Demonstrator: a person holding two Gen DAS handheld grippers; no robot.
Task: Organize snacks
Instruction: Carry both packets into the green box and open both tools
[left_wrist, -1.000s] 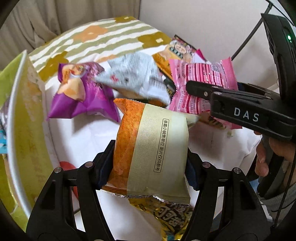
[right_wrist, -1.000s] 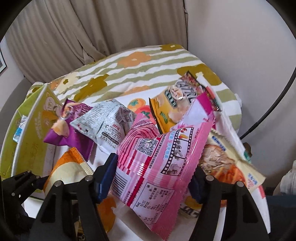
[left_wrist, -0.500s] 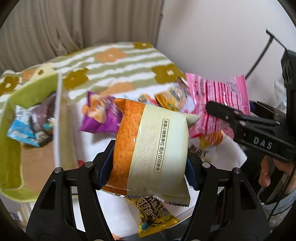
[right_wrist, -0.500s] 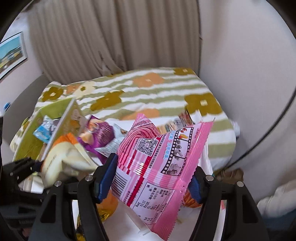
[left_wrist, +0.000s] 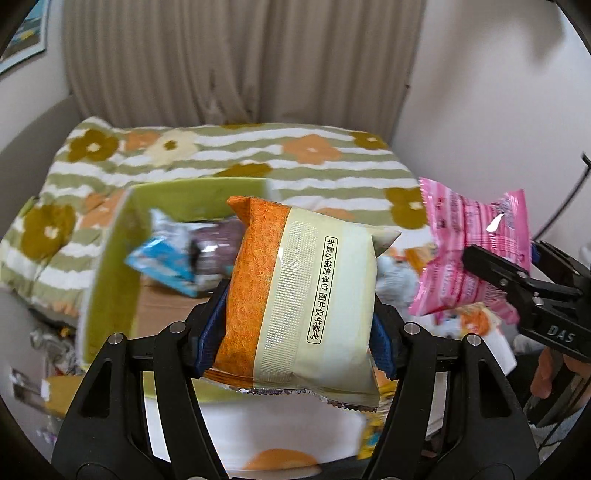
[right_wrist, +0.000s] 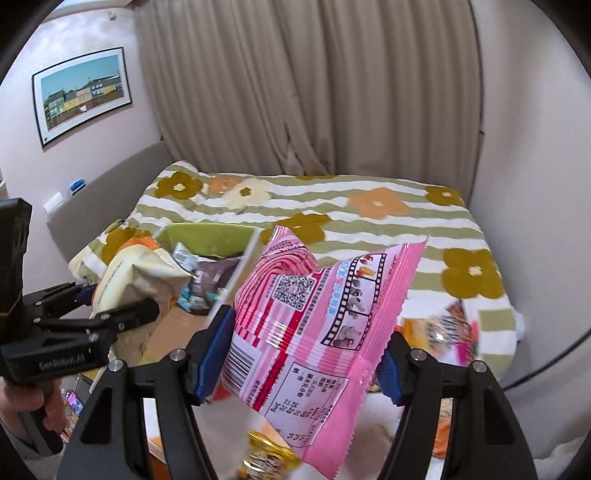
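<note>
Left to right: green box (left_wrist: 110, 258) on the bed, already holding packets; left claw (left_wrist: 299, 328) clenched on the orange-and-cream snack packet (left_wrist: 303, 295); right claw (right_wrist: 306, 354) clenched on the pink snack packet (right_wrist: 314, 332). Both packets are held aloft. Best practice: carry each over the box opening, clear its rim, then release one at a time.
</note>
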